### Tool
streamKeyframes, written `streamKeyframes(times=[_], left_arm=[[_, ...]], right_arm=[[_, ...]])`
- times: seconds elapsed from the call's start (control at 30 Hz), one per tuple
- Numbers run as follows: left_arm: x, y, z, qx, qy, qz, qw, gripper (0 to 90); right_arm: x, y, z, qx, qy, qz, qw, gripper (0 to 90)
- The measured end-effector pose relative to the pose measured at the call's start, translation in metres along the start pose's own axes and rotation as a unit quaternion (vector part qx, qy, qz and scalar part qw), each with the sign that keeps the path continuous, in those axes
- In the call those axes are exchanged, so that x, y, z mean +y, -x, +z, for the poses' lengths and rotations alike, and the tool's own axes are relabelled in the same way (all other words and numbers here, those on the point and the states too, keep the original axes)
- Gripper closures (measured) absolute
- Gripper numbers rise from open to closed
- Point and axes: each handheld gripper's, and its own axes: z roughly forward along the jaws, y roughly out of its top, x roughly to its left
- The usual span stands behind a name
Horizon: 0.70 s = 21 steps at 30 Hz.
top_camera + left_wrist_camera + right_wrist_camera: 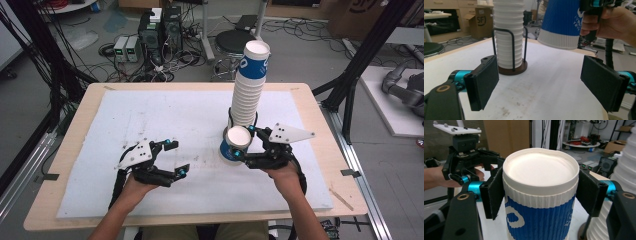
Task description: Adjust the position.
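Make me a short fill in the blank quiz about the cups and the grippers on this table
1. The right gripper is shut on a single blue ____.
2. The left gripper is ____, with nothing between its pads.
3. The tall stack of cups stands in a black wire ____ on a round wooden base.

Missing words: cup; open; holder

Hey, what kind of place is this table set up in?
Probably a robotics or electronics lab: desktop computers amid tangled cables on the floor, cardboard boxes, black framing around the table.
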Motion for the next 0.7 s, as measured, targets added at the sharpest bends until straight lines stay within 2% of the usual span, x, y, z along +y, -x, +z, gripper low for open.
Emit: streamKeyframes(times=[0.23, 0.5, 0.7], left_arm=[[0.003, 0.004, 0.016, -0.024, -0.004, 0.015, 0.9996, 15.1], [0.007, 0.005, 0.030, -0.037, 0.006, 0.021, 0.9991, 15.1], [0.008, 0.007, 0.041, -0.056, 0.006, 0.028, 0.9981, 14.9]], right_arm=[[0.005, -0.005, 0.010, 0.013, -0.001, -0.005, 0.9999, 29.7], [0.006, -0.010, 0.018, 0.027, -0.002, 0.000, 0.9996, 29.7], [0.006, -0.012, 0.023, 0.036, -0.003, 0.002, 0.9993, 29.7]])
